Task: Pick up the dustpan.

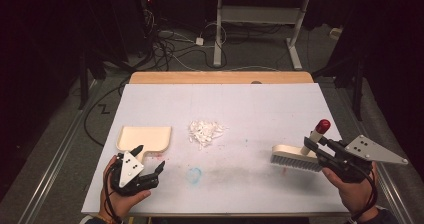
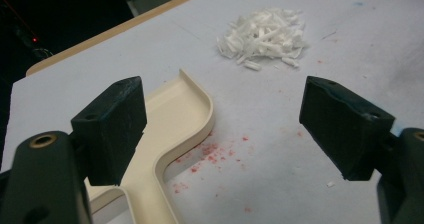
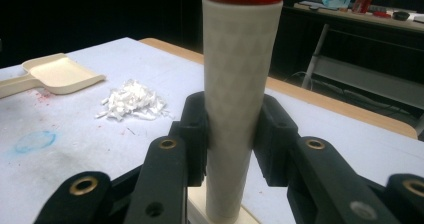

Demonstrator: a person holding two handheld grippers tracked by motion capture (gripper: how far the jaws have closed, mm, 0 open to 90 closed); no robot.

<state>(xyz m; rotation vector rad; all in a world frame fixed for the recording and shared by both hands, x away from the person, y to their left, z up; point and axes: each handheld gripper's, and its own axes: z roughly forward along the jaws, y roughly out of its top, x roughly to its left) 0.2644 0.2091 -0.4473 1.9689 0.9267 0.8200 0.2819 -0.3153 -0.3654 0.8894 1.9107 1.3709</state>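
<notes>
Holding the brush [image 1: 295,156] by its handle [image 3: 236,99], our right tool [image 1: 311,145] has both pads clamped on the textured white shaft below the red cap [image 1: 323,126], so the grip sits about where we want it. We judge the brush light and stiff; the ribbed handle should not slip, while the bristles will flex, so light pressure ought to be enough.

The left tool [image 1: 149,159] stands wide open with nothing between its pads, straddling the handle of the dustpan [image 1: 145,137] at the near left of the worktop [image 1: 270,104]. In the left gripper view one pad [image 2: 112,129] hangs over that handle and the other [image 2: 345,126] is well clear of it. The pan looks like thin, hard plastic: light, rigid, likely to skate on the smooth surface unless we take its narrow handle firmly.

The shreds [image 1: 206,132] lie in a loose white pile near the middle, just beside the pan's open mouth. They seem feather-light and apt to scatter, so we would sweep slowly.

Between brush and pile the worktop is bare, giving open room for a leftward stroke. The brush sits near the right edge and the pan near the left one, so we should keep clear of both.
</notes>
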